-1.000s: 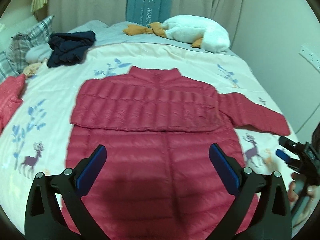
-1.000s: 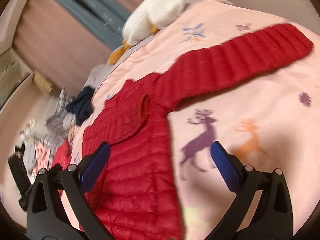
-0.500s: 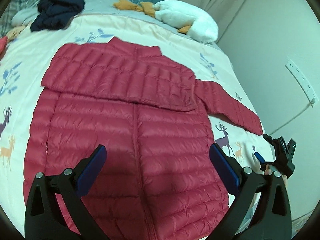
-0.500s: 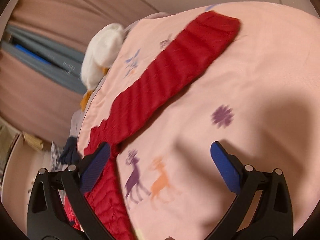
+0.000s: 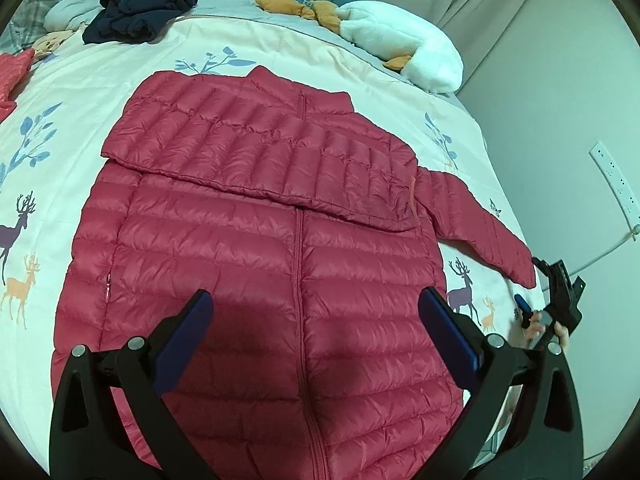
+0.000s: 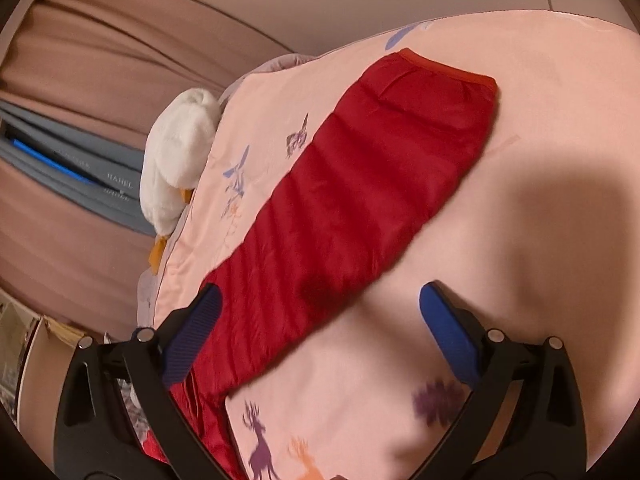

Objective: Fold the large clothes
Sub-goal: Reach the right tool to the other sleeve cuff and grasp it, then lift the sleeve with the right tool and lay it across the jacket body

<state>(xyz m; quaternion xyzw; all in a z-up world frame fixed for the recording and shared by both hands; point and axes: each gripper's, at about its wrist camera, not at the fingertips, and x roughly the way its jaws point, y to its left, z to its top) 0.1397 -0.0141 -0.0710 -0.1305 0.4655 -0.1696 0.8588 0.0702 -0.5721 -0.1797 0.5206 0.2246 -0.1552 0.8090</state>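
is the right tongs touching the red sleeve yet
Apart. In the right wrist view the right tongs stand open above the sleeve, their shadow falling on it. The left wrist view shows them just off the cuff.

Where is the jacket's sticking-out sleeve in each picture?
Left wrist view: the sleeve sits at the right, running down toward the right gripper.
Right wrist view: the sleeve fills the middle, slanting up to its cuff at the upper right.
Shared landmark: the white plush toy at the bed's far end.
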